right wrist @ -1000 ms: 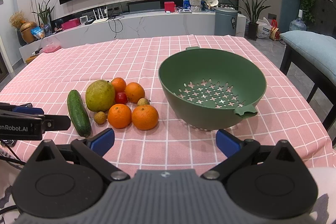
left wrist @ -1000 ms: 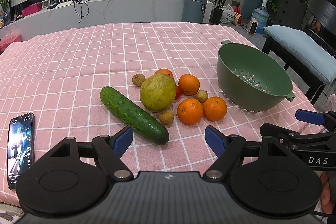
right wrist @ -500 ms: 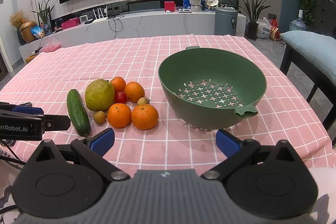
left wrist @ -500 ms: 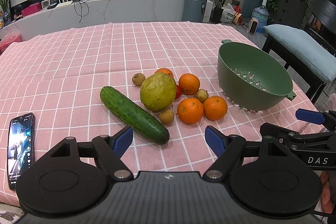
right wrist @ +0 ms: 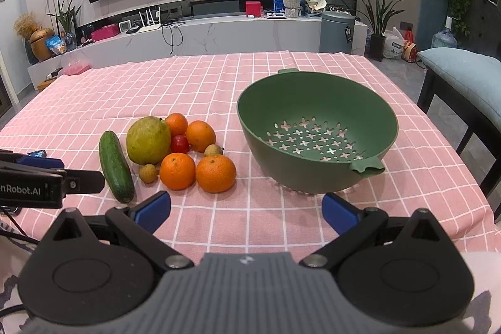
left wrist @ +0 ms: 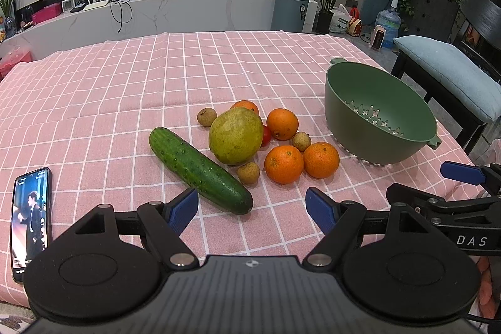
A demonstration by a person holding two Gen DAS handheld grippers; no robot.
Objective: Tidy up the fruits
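1. Fruits piled mid-frame, left of green colander.
2. Left gripper and right gripper both wide, empty.
3. Lettering: "DAS" lower right; "nRobot.AI" at left edge.

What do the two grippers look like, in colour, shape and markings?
Both match: the left gripper and right gripper have blue fingers on black linkage arms, two round black discs and a ribbed grey body. Side markings read "DAS" and "Robot.AI".
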